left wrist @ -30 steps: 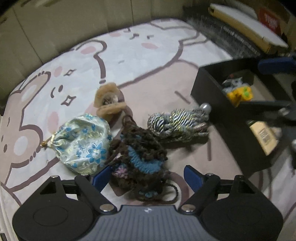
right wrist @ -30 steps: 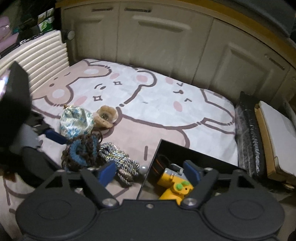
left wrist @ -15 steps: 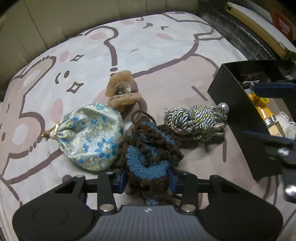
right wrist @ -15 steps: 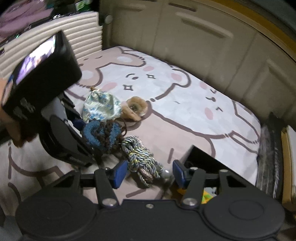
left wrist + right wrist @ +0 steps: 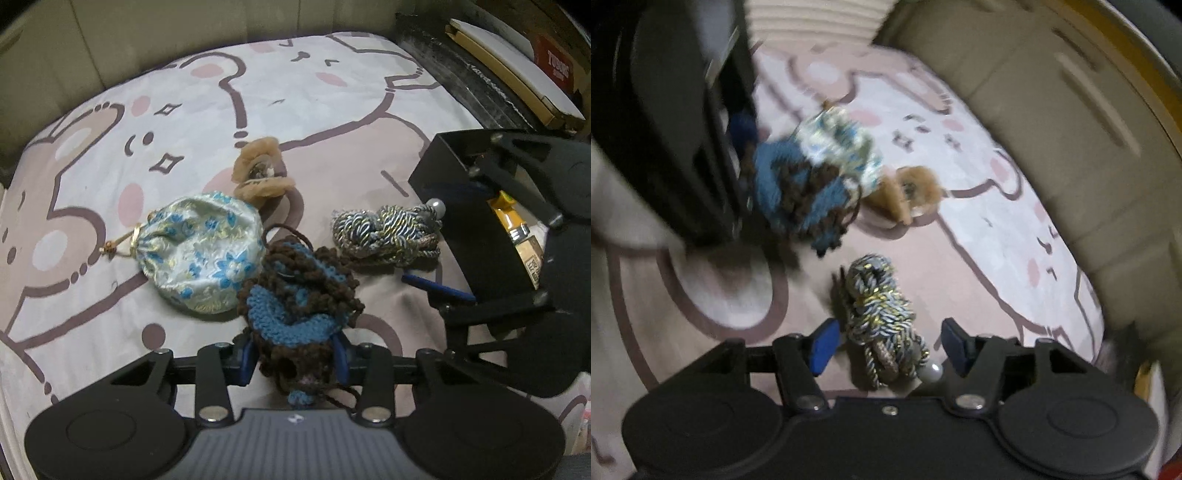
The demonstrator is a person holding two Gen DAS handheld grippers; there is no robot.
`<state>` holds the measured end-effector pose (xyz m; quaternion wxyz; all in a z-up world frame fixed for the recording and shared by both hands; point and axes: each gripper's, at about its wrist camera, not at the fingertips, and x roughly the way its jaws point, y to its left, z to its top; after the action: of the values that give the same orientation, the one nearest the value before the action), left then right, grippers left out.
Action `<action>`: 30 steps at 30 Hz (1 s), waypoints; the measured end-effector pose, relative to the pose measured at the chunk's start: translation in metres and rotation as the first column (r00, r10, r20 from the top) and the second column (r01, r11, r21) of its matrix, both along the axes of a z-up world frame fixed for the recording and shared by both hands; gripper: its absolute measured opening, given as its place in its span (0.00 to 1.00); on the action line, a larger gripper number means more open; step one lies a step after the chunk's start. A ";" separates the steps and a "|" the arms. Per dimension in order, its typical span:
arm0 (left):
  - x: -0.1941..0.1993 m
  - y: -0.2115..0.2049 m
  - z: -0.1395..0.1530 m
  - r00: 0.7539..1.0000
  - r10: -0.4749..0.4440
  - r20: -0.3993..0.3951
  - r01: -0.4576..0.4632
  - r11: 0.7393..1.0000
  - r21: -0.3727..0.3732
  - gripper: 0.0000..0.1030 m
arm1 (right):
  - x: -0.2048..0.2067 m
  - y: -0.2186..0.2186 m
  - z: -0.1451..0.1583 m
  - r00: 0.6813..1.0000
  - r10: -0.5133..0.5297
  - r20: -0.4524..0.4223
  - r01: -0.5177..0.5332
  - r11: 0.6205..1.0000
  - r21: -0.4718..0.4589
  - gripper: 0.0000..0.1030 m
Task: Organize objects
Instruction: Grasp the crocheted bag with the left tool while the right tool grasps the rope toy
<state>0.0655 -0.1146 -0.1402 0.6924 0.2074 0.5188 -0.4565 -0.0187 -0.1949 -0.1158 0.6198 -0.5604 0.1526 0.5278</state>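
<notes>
the left tool (image 5: pixel 295 356) is seen clenched on the brown and blue knitted pouch (image 5: pixel 299 299), whose lower end is pinched between the blue pads (image 5: pixel 246 356); the rest of the pouch bulges forward beyond the fingers. in the blurred right wrist view the same pouch (image 5: pixel 801 195) appears raised off the bed, with the left tool's dark body beside it.

the right tool (image 5: pixel 886 343) is held released, its blue pads (image 5: pixel 823 345) set on either side of the twisted blue and gold cord bundle (image 5: pixel 882 321) without touching it. this bundle (image 5: pixel 384 236) lies on the cartoon bear bedsheet (image 5: pixel 332 110), just beside the black box (image 5: pixel 461 192), with a pearl-like bead (image 5: pixel 436 205) at its end near the box wall.

the blue floral satin pouch (image 5: pixel 199 254) lies on the sheet just left of the knitted pouch. beyond it, a tan fuzzy hair clip (image 5: pixel 260 177) is seen, close to the satin pouch's far edge. inside the box a yellow item (image 5: pixel 508 212) and a labelled item (image 5: pixel 532 258) are partly shown, the rest being hidden by the right tool. flat cartons (image 5: pixel 517 66) are stacked beyond the bed's edge.
</notes>
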 end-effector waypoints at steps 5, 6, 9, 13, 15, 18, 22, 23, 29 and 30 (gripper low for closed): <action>0.004 0.005 -0.004 0.999 0.015 -0.031 -0.015 1.000 -0.001 0.40 | 0.007 0.007 -0.002 0.999 -0.022 -0.042 0.022 1.000 0.008 0.42; 0.006 0.006 -0.006 0.999 0.024 -0.043 -0.024 1.000 -0.001 0.40 | 0.007 0.008 0.000 0.998 -0.027 -0.063 0.028 1.000 0.011 0.37; 0.008 0.006 -0.010 0.997 0.042 -0.068 -0.042 0.999 0.003 0.40 | 0.009 0.007 0.006 0.991 -0.041 -0.126 0.042 0.999 0.007 0.37; 0.006 0.003 -0.012 0.998 0.032 -0.063 -0.031 0.999 0.020 0.40 | 0.015 0.006 0.018 0.957 -0.137 -0.256 0.138 0.990 -0.014 0.36; 0.003 0.001 -0.012 0.999 0.019 -0.043 -0.017 0.999 0.038 0.40 | 0.021 0.004 0.024 0.927 -0.189 -0.323 0.193 0.981 -0.021 0.36; 0.000 0.001 -0.012 1.000 0.008 -0.025 -0.007 0.999 0.052 0.40 | 0.031 0.002 0.029 0.874 -0.278 -0.399 0.285 0.958 -0.043 0.36; 0.000 0.009 -0.008 1.000 0.012 -0.017 -0.011 0.998 0.056 0.40 | 0.049 -0.004 0.034 0.733 -0.401 -0.550 0.418 0.903 -0.102 0.36; -0.001 0.012 -0.007 1.000 0.006 -0.016 -0.005 0.998 0.060 0.40 | 0.051 -0.006 0.035 0.693 -0.423 -0.584 0.439 0.890 -0.124 0.36; -0.018 0.014 -0.010 0.998 -0.069 -0.008 0.070 0.994 0.090 0.43 | 0.046 -0.005 0.027 0.629 -0.477 -0.614 0.464 0.864 -0.196 0.36; -0.017 0.014 -0.009 0.998 -0.057 -0.003 0.057 0.995 0.082 0.47 | 0.046 -0.005 0.027 0.632 -0.475 -0.612 0.461 0.866 -0.196 0.36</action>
<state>0.0482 -0.1002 -0.1493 0.6699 0.2500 0.5311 -0.4545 0.0268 -0.1995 -0.0891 0.6384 -0.2927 0.5003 0.5063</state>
